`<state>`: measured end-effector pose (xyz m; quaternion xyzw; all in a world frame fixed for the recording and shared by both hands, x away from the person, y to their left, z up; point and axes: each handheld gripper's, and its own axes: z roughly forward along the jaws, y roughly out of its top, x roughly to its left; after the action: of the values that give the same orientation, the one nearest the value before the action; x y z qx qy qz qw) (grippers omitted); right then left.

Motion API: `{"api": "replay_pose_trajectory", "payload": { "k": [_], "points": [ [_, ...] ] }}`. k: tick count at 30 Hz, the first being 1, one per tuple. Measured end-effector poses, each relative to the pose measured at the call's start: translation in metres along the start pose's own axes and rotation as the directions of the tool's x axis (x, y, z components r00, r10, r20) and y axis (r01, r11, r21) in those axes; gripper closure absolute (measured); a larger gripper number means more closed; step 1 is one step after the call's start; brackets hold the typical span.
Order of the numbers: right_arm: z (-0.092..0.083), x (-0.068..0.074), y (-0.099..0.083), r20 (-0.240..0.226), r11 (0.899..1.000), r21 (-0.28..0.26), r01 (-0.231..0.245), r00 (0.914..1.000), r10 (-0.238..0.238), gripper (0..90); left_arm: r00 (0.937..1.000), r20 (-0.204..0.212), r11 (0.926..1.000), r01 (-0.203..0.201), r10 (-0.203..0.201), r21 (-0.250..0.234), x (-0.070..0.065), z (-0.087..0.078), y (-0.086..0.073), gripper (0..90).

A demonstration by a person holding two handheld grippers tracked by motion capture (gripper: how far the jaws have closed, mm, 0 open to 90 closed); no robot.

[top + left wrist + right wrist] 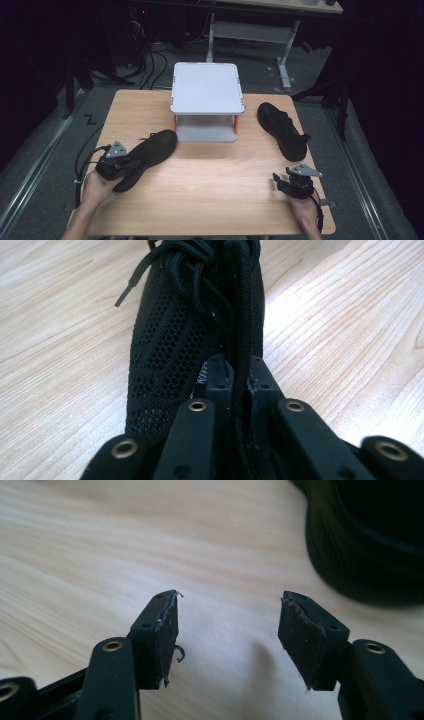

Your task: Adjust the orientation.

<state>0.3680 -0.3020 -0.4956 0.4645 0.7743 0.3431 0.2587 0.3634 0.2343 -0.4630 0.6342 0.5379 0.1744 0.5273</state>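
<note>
- Left shoe (pixel 147 157): black, open-weave mesh upper with round woven laces and a plastic-tipped lace end; it lies aslant near the table's left edge, toe toward the middle.
- Left gripper (pixel 114 163): matte black, brass-ringed screws, grey three-cornered plate on top; it sits at the shoe's heel end. In the left gripper view its jaws are pinched together on the shoe's thick padded collar edge (pixel 240 340), mesh bulging to one side.
- Right shoe (pixel 281 130): same black kind, flat on its sole along the table's right edge, toe toward the far side.
- Right gripper (pixel 296 184): near the front right corner, just short of that shoe's heel. Its jaws stand wide apart with nothing between them; the flat rubbery pads (pixel 299 640) look worn, with frayed edges.
- Stand (pixel 207 88): a pale grey, square, round-cornered platform on short orange posts over a lower grey shelf, at the middle of the table's far edge.
- Table (pixel 210 180): light wood-grain laminate, smooth, rounded corners.
- Room: dark; grey floor, tangled cables (pixel 150 60) behind the far left, a white-legged desk (pixel 285 50) beyond.
</note>
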Motion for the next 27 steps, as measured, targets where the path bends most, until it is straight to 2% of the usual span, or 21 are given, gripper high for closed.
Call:
{"api": "replay_pose_trajectory", "payload": {
  "k": [2, 3, 7, 12, 14, 16, 18, 20, 22, 24, 27],
  "points": [
    [0.000, 0.002, 0.003, -0.008, 1.000, -0.018, 0.006, 0.9999, -0.006, 41.3, 0.9999, 0.002, 0.9999, 0.010, -0.010, 0.003, 0.001, 0.000, 0.001, 84.6],
    [0.002, 0.006, 0.010, -0.028, 0.999, -0.034, 0.008, 0.9996, -0.009, 41.4, 0.9999, 0.003, 0.9999, 0.016, -0.016, 0.006, 0.001, 0.000, 0.002, 84.9],
    [0.009, 0.013, 0.020, -0.058, 0.999, -0.037, 0.012, 0.9982, -0.014, 41.2, 0.9999, -0.006, 1.0000, 0.009, -0.009, 0.001, -0.001, -0.001, 0.001, 85.6],
    [0.015, 0.020, 0.031, -0.095, 0.998, -0.059, 0.023, 0.9951, -0.029, 41.6, 0.9994, -0.034, 0.9993, 0.004, -0.005, -0.036, -0.004, -0.003, -0.001, 86.1],
    [0.015, 0.023, 0.040, -0.113, 0.995, -0.100, 0.022, 0.9931, -0.033, 41.8, 0.9990, -0.044, 0.9987, 0.007, -0.009, -0.050, -0.005, -0.004, -0.002, 86.2],
    [0.016, 0.023, 0.047, -0.123, 0.995, -0.101, 0.024, 0.9918, -0.036, 41.8, 0.9983, -0.055, 0.9984, 0.015, -0.018, -0.055, -0.008, -0.006, -0.003, 86.3],
    [0.015, 0.023, 0.053, -0.132, 0.993, -0.111, 0.029, 0.9902, -0.043, 41.8, 0.9983, -0.056, 0.9981, 0.015, -0.018, -0.060, -0.010, -0.009, -0.002, 86.3],
    [0.014, 0.023, 0.059, -0.143, 0.992, -0.119, 0.028, 0.9886, -0.045, 41.9, 0.9982, -0.048, 0.9965, 0.033, -0.037, -0.078, -0.013, -0.014, -0.001, 86.4],
    [0.012, 0.022, 0.064, -0.175, 0.992, -0.129, 0.004, 0.9842, -0.026, 42.0, 0.9981, -0.044, 0.9947, 0.039, -0.043, -0.095, -0.015, -0.019, -0.002, 86.3],
    [0.009, 0.023, 0.071, -0.222, 0.989, -0.149, -0.023, 0.9749, -0.011, 41.9, 0.9978, -0.048, 0.9935, 0.040, -0.046, -0.107, -0.017, -0.021, -0.002, 86.3],
    [0.007, 0.025, 0.078, -0.243, 0.987, -0.162, -0.025, 0.9699, -0.016, 42.5, 0.9974, -0.046, 0.9922, 0.049, -0.055, -0.115, -0.019, -0.023, -0.002, 86.3]
  ]
}}
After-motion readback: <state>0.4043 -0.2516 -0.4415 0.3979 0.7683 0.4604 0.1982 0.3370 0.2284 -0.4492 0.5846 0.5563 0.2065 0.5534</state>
